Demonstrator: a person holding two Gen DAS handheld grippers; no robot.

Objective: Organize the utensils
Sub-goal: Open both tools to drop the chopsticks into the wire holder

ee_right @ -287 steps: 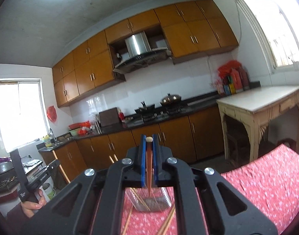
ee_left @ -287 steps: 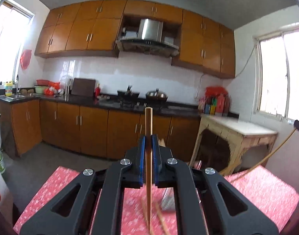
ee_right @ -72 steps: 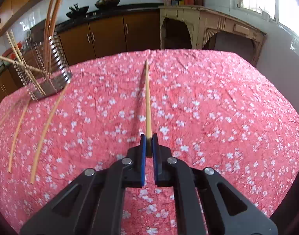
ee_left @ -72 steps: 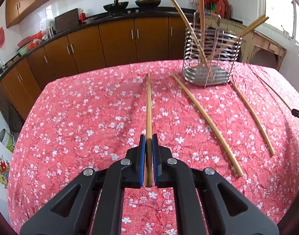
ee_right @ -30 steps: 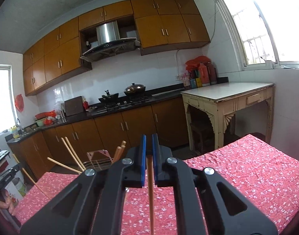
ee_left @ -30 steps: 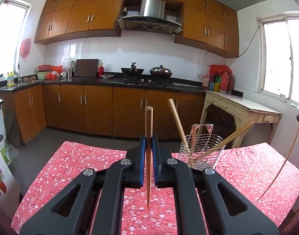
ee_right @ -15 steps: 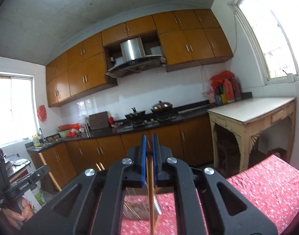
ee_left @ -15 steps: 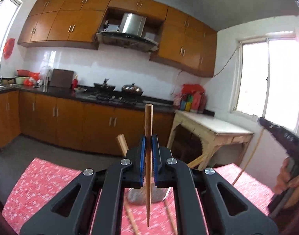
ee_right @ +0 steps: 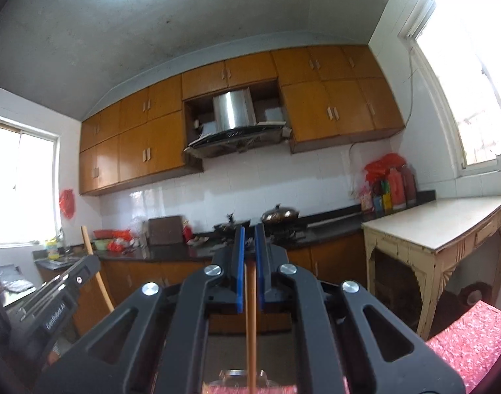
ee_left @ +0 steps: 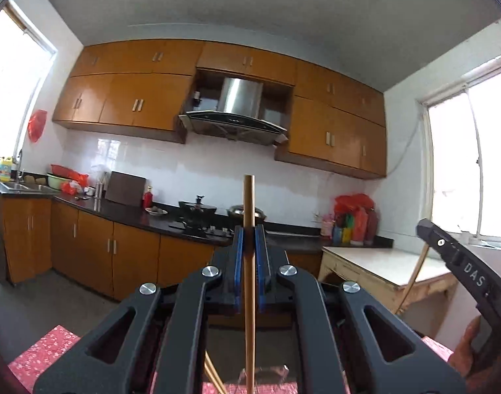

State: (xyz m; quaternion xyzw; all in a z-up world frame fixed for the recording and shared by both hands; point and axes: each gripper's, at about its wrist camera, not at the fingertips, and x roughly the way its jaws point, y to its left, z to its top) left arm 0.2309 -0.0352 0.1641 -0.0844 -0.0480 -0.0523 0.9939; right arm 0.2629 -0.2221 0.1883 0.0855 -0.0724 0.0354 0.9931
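Overhead, brown cabinets (ee_left: 135, 105) run along the white-tiled kitchen wall, with a steel hood (ee_left: 237, 105) above the dark counter (ee_left: 125, 211) and stove, and a pale side table (ee_left: 381, 262) by the right-hand window. Down low, a red flowered tablecloth (ee_left: 43, 358) shows at the frame corners. Between its blue pads, the left gripper (ee_left: 249, 239) is clamped on an upright chopstick (ee_left: 249, 279) whose top pokes above the fingertips and whose lower end points down toward a wire holder (ee_left: 266, 374) barely visible at the bottom edge. Likewise, the right gripper (ee_right: 249, 239) pinches a second chopstick (ee_right: 250, 328) lower on the pads, hanging straight down over the same holder's rim (ee_right: 237, 374).
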